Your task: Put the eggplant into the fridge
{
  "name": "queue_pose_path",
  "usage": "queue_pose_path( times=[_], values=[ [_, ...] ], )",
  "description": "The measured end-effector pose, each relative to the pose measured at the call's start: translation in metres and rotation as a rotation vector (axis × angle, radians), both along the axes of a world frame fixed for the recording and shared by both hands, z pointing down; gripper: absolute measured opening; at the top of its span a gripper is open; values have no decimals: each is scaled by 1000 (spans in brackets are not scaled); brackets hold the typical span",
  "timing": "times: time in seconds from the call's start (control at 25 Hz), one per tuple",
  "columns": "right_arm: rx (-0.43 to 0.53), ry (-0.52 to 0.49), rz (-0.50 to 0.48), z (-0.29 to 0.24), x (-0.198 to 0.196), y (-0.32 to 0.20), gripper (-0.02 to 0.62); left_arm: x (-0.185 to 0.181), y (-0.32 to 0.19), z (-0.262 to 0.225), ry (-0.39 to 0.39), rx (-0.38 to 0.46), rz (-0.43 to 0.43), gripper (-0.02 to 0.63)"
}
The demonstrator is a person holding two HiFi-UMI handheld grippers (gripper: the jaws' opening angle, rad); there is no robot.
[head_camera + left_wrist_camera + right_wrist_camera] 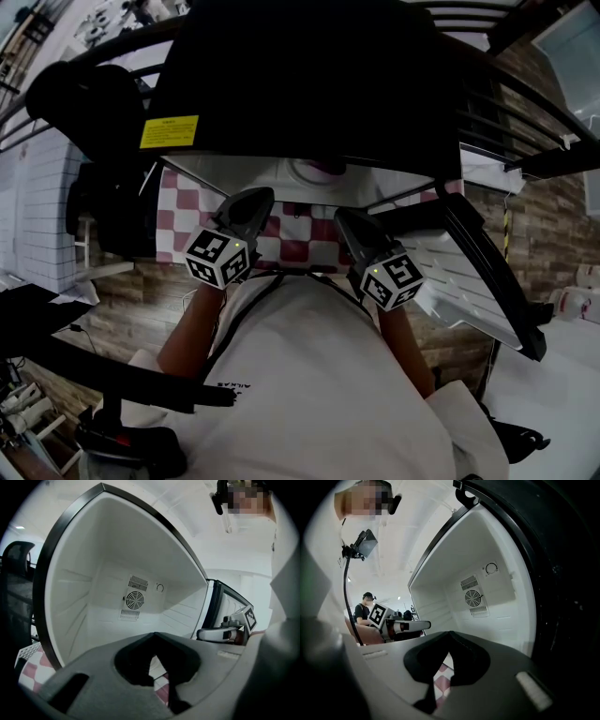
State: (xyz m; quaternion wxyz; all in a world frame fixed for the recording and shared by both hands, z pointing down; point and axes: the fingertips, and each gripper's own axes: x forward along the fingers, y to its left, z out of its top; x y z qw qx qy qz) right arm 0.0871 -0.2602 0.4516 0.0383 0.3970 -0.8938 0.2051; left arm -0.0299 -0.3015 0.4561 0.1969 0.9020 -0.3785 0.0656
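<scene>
Currently both tools are held side by side before the open fridge, above a red-and-white checked cloth. On the left tool the jaws are fully together, with nothing between them. On the right tool the tips likewise meet and grip nothing. The fridge door stands swung out at the right of the head view. The white back wall carries a round fan grille (the tool bodies mask the lower interior). No view lets me make out the eggplant.
</scene>
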Motion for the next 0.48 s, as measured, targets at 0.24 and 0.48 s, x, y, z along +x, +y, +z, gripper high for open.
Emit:
queue_pose_path(
  times=[0.24, 0.48],
  values=[
    [-1, 15, 3, 1, 0, -2, 6, 3, -2, 4, -8, -14, 12, 6],
    [-2, 19, 6, 4, -2, -4, 6, 5, -3, 13, 11, -49, 24, 6]
  ],
)
